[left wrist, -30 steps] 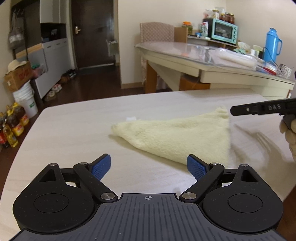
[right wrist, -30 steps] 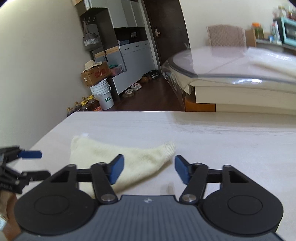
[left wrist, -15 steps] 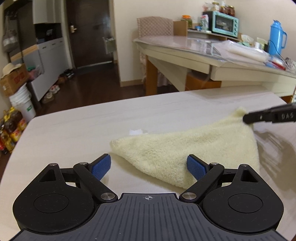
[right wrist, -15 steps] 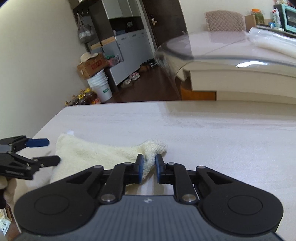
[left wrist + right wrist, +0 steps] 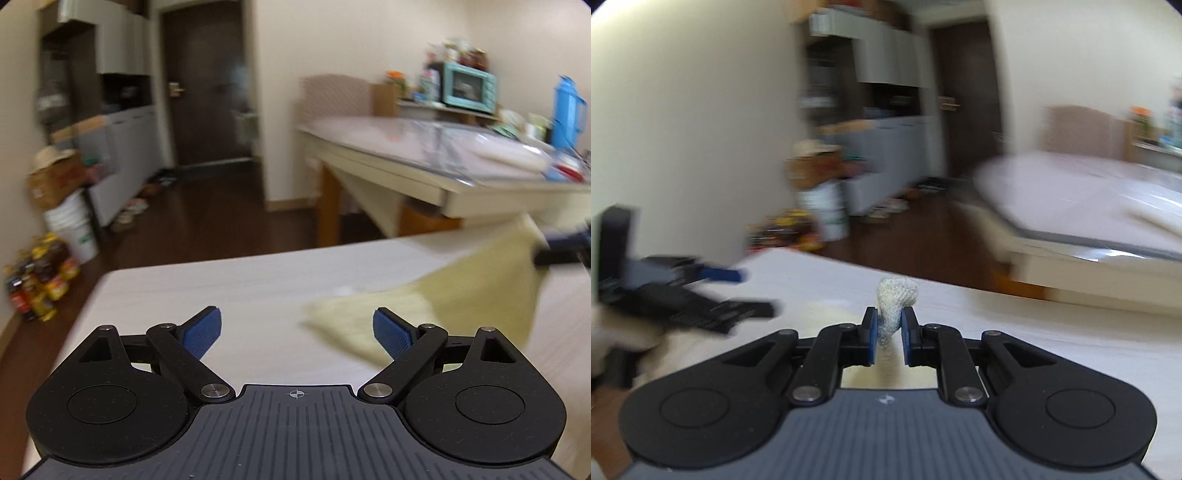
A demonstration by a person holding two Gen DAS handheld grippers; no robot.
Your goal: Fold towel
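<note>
A pale yellow towel [image 5: 461,295] lies on the white table [image 5: 221,288], with its far right corner lifted off the surface. In the right wrist view that corner [image 5: 895,301] sticks up between the blue pads, and my right gripper [image 5: 889,334] is shut on it. The same gripper shows as a dark bar [image 5: 561,249] at the right edge of the left wrist view. My left gripper [image 5: 297,328] is open, low over the table, with the towel's near left end just right of its middle. It appears blurred [image 5: 713,288] at the left of the right wrist view.
Beyond the table stands a second, larger table [image 5: 424,162] with a teal oven [image 5: 467,86] and a blue flask [image 5: 567,110]. A white bucket [image 5: 72,229], bottles [image 5: 37,280] and a cardboard box [image 5: 55,177] sit on the dark floor at the left.
My right gripper, shut on the towel's corner, has lifted it up and to the right. The left gripper has swung left, so the towel sits further right in its view. Both views are blurred.
</note>
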